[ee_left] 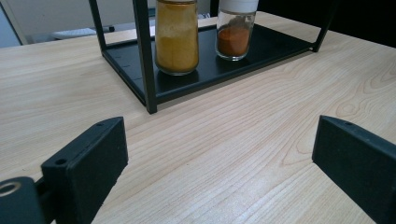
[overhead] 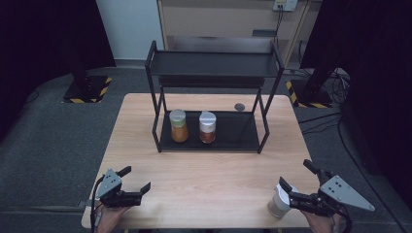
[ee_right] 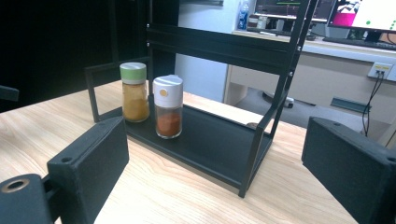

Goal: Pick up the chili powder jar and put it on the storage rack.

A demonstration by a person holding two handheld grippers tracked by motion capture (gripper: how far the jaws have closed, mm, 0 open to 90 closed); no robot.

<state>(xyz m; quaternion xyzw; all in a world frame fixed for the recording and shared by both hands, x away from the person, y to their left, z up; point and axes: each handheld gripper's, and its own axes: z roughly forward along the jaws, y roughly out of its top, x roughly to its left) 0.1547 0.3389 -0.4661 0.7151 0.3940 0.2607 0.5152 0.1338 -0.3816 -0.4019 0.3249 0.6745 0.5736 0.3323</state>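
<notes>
A white jar [overhead: 279, 204] stands upright at the table's [overhead: 204, 184] near right corner, and the right gripper [overhead: 297, 183] sits right against it, jaws spread wide with nothing between them; the jar lies just to the left of the near jaw, below the gripper's line of sight. The left gripper [overhead: 137, 178] waits well apart at the near left, jaws also gaping and empty. Beyond, on the rack's [overhead: 160, 126] bottom shelf, the yellow spice jar [overhead: 179, 125] and the red spice jar [overhead: 207, 127] stand side by side. The right hand looks clearly nearer.
</notes>
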